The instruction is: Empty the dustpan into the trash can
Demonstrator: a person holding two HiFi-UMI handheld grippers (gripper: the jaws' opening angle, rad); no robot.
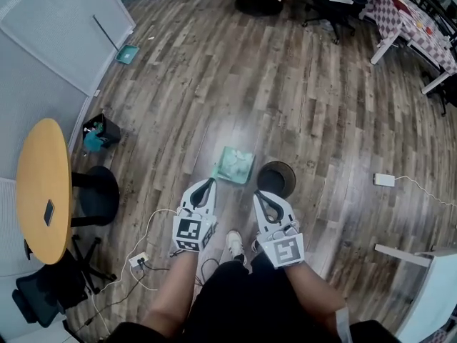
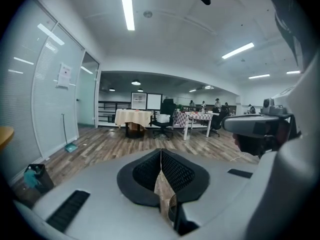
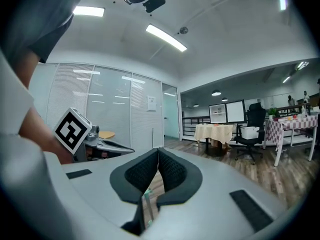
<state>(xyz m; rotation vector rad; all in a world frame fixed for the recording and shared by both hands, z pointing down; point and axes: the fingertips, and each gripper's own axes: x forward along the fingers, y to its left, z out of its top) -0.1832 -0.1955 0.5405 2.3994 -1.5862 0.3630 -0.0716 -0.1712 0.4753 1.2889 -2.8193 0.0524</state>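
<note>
Fingers of the left gripper are pressed together with nothing between them. The fingers of the right gripper are likewise closed on nothing. Both grippers are held side by side above the floor and pointed away from the person, whose arms and dark clothing are cut off at the lower edge of the head view.

At far left, a round yellow wooden table is partly cropped, and a black office chair is tucked beside it. A small black bin with teal contents is set near the frosted glass wall. Farther along that wall a teal long-handled dustpan is leaned. The room is floored in grey-brown wood planks. A white power strip with cables is seen at lower left, and a white adapter at right. A table with a checked cloth is cut off at upper right.

A pale green plastic dustpan is laid on the floor just ahead of the grippers, between their tips and just beside a round dark trash can. From above it appears nearly square and slightly skewed, so its handle, mouth and long axis cannot be made out.
</note>
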